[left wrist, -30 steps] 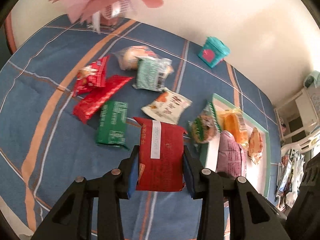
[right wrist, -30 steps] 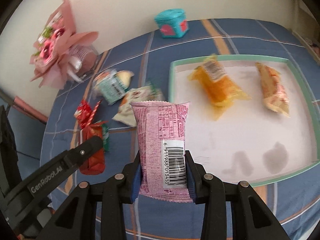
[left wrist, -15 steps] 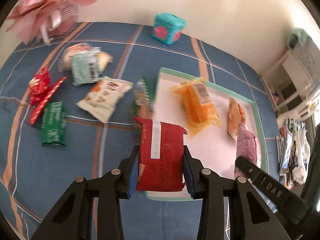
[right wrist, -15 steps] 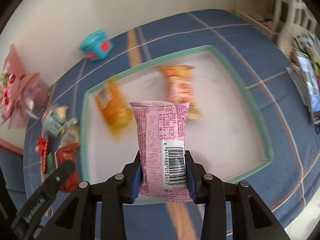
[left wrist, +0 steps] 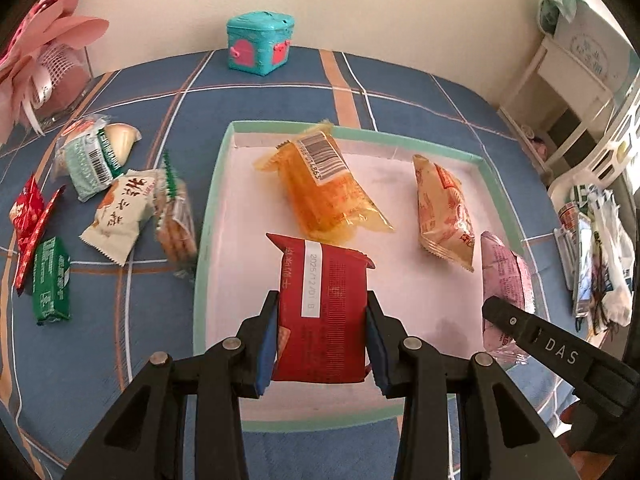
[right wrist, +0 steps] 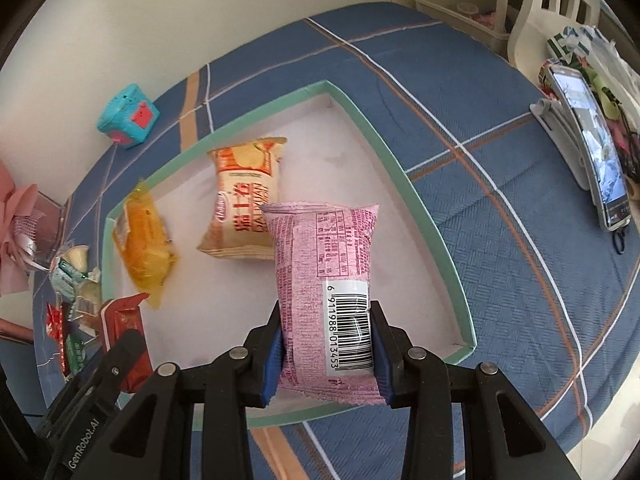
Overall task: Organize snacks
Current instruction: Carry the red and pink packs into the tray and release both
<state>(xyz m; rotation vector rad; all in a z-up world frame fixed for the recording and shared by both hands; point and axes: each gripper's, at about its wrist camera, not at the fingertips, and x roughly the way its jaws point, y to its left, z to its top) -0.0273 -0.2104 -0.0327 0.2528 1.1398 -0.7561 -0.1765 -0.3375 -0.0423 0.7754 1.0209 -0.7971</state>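
Observation:
My left gripper [left wrist: 322,340] is shut on a red snack packet [left wrist: 324,308], held above the near part of the green-rimmed white tray [left wrist: 208,216]. My right gripper [right wrist: 326,342] is shut on a pink snack packet [right wrist: 326,276] with a barcode, over the tray's [right wrist: 424,216] near right side. In the tray lie an orange packet [left wrist: 324,188] and a pale orange packet [left wrist: 444,212]. The pink packet [left wrist: 506,280] also shows at the right of the left wrist view.
Left of the tray on the blue checked cloth lie several loose snacks: a white packet [left wrist: 120,216], a clear biscuit packet [left wrist: 176,216], a green packet [left wrist: 51,280], red packets [left wrist: 28,216]. A teal box [left wrist: 260,42] and pink bouquet [left wrist: 44,56] stand at the back. A phone [right wrist: 596,148] stands right.
Both grippers carried their packets rightward from the loose snacks to above the tray, sinking a little and rolling. Their grips stayed the same.

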